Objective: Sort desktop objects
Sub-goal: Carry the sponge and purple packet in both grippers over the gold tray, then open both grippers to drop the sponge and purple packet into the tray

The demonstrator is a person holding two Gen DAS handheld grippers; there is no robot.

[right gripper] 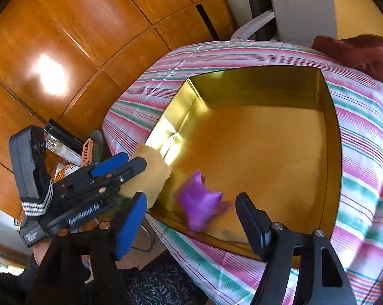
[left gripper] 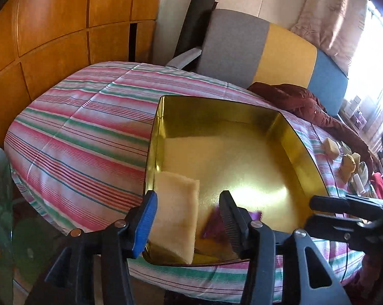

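A gold metal tin [left gripper: 288,137] [right gripper: 333,127] sits open on the striped cloth. A yellow sponge [left gripper: 176,211] [right gripper: 150,180] lies in its near left corner. A purple object [right gripper: 199,200], blurred, sits in the tin near the front wall; it also shows in the left wrist view [left gripper: 214,225]. My left gripper [left gripper: 188,218] [right gripper: 130,164] is open with the sponge between its fingers, not pinched. My right gripper [right gripper: 191,218] is open above the purple object, which is free of the fingers. The right gripper also shows in the left wrist view [left gripper: 316,204].
The striped cloth [left gripper: 77,137] covers a rounded table. Several small objects [left gripper: 343,157] lie on the cloth right of the tin. A dark red garment [left gripper: 298,101] lies behind. Wooden wardrobe panels [right gripper: 64,50] stand at left. A cluttered side surface [right gripper: 69,152] is beside the table.
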